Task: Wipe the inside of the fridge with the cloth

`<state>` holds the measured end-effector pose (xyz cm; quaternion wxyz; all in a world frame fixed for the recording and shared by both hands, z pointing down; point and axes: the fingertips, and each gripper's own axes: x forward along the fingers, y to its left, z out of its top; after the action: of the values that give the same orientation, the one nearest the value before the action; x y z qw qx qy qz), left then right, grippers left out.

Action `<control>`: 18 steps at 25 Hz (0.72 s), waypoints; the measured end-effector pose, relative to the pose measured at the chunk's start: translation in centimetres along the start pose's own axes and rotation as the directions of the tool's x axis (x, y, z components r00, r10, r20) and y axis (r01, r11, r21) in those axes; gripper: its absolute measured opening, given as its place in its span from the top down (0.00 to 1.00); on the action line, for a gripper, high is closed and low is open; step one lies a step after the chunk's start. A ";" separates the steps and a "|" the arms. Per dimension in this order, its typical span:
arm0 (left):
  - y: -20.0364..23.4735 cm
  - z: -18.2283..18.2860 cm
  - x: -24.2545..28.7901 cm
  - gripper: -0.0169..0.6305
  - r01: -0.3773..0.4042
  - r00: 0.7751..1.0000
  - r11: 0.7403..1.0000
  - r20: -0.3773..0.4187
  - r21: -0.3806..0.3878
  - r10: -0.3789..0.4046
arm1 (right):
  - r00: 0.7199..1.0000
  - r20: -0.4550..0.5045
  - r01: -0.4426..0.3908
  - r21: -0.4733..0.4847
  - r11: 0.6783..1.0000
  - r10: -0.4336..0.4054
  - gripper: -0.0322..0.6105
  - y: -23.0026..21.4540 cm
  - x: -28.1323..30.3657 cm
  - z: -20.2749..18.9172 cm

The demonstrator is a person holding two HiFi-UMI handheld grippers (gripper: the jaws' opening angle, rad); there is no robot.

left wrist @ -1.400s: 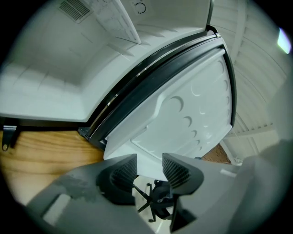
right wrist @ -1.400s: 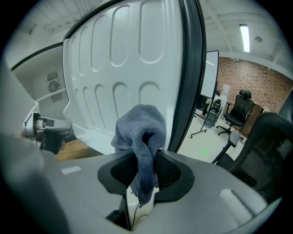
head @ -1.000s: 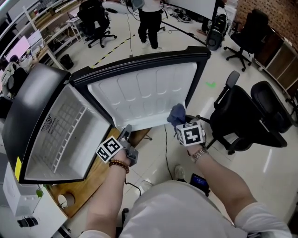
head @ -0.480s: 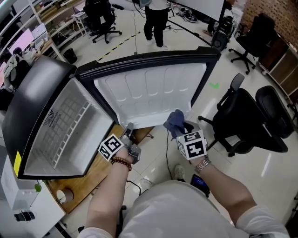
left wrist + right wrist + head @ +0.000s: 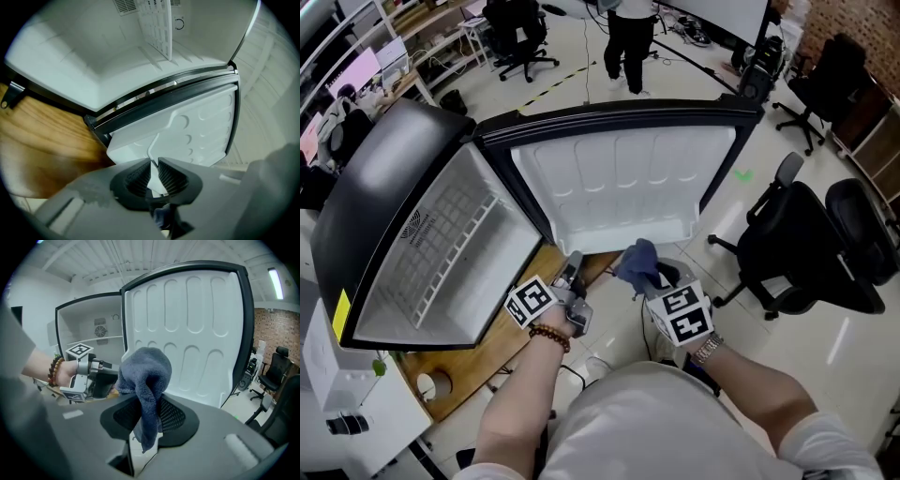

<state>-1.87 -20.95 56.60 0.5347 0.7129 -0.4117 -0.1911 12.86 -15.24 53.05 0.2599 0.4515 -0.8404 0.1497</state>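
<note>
At the head view's top edge, a person [image 5: 630, 37] is cut off above the legs. At its right edge an office chair [image 5: 862, 248] runs out of frame. The right gripper's [image 5: 652, 284] marker cube covers the cloth's [image 5: 636, 265] lower end. In the right gripper view the cloth covers the fridge door's [image 5: 187, 333] lower left corner. At the left of the left gripper view the wooden board [image 5: 42, 140] is blurred.

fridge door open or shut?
Open. The fridge door is swung wide, white inner liner facing out, and the wire shelf inside is exposed.
</note>
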 end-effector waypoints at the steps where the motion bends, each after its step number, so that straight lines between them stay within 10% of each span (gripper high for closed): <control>1: -0.3 0.0 -0.2 0.89 0.012 1.000 1.000 -0.003 0.004 -0.012 | 1.000 0.001 -0.010 -0.006 1.000 0.010 0.79 0.6 0.1 0.0; 18: -5.2 2.7 0.1 0.90 0.134 0.991 0.990 -0.035 0.032 -0.133 | 0.997 0.033 -0.061 -0.048 0.997 0.062 0.79 5.6 4.9 0.5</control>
<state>-1.72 -22.20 50.88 0.5151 0.7508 -0.3575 -0.2077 5.84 -15.75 55.37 0.2511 0.4216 -0.8616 0.1299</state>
